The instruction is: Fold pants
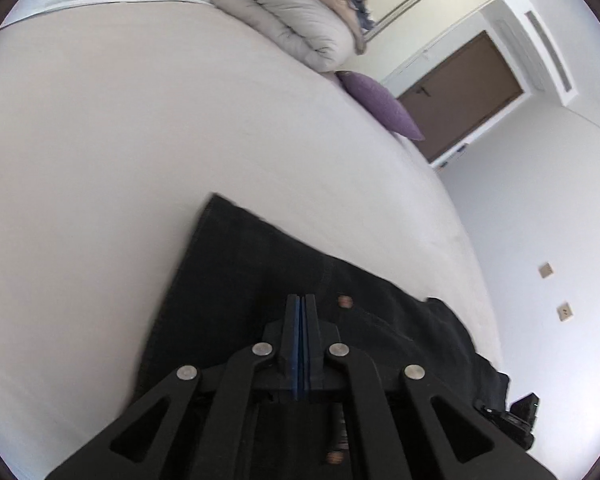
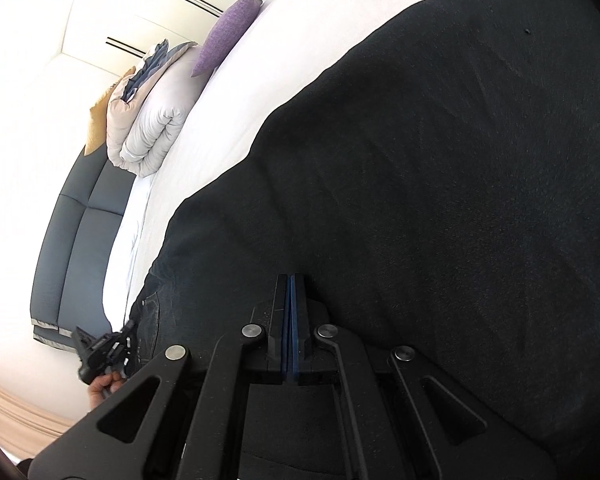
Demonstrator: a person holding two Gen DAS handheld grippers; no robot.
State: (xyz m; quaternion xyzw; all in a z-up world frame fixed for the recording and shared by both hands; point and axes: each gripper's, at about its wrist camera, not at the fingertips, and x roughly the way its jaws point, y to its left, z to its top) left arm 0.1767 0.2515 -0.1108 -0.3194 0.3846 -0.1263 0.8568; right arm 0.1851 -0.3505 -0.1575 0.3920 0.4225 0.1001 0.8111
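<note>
Black pants lie on a white bed, with a copper button showing near the waist. My left gripper is shut, its blue pads pressed together, over the pants at the waist; whether cloth is pinched between them is hidden. In the right wrist view the pants fill most of the frame. My right gripper is shut too, low over the black fabric. The other gripper, held in a hand, shows at the pants' far end.
A folded grey duvet and a purple cushion lie at the far edge of the bed. A brown door and white walls stand beyond. A dark grey headboard shows in the right wrist view.
</note>
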